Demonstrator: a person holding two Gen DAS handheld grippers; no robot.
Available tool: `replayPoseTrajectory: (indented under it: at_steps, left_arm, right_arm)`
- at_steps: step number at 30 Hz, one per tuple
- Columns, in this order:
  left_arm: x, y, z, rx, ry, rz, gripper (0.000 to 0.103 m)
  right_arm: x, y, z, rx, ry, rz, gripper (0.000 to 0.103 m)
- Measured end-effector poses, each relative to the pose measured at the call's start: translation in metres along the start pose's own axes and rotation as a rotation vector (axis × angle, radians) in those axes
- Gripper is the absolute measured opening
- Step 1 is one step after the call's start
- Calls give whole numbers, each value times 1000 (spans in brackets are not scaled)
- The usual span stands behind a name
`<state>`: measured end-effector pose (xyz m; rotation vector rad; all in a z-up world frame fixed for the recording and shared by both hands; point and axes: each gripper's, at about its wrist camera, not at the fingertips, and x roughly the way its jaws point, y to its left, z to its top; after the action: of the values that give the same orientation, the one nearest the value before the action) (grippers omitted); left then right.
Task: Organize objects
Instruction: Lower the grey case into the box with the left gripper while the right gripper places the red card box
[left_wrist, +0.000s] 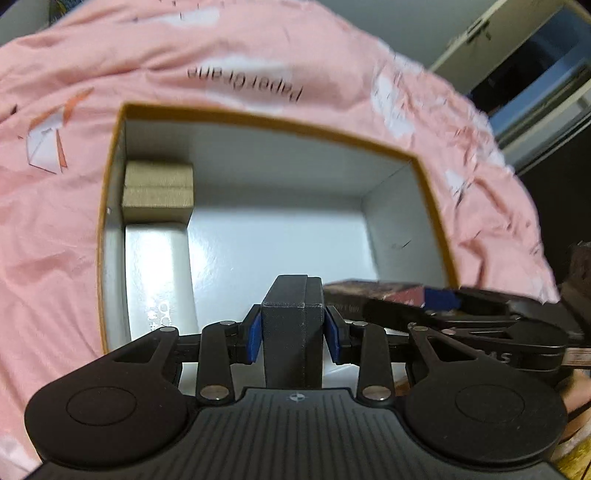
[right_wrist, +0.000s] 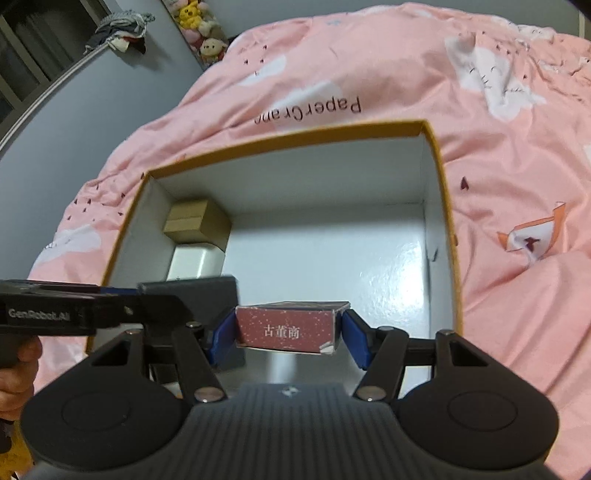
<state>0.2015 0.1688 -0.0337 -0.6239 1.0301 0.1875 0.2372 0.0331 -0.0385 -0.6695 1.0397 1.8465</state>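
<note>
Left wrist view: the left gripper (left_wrist: 293, 332) pinches a dark box (left_wrist: 291, 325) over the tray (left_wrist: 258, 116); a tan box (left_wrist: 159, 192) and a white box (left_wrist: 157, 273) already sit at 9 o'clock.

Right wrist view: the right gripper (right_wrist: 286, 338) pinches a red box (right_wrist: 286, 330) at the tray's 6 o'clock edge. Two placed, two pending.

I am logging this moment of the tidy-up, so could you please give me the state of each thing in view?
Left hand-held gripper: shut on black box.
Right hand-held gripper: shut on red box.
Storage box: open, lidless, on pink bedding.
Brown carton: closed, in far left corner.
White box: closed, lying beside carton.
</note>
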Motion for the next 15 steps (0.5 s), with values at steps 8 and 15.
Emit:
replayPoseTrajectory:
  at_steps: [8, 15]
  left_arm:
    - [30, 11, 3, -12, 82, -26, 39]
    - [39, 17, 9, -23, 140, 25, 41]
  right_arm:
    - [20, 3, 0, -53, -6, -24, 63]
    - [25, -4, -3, -51, 83, -15, 64]
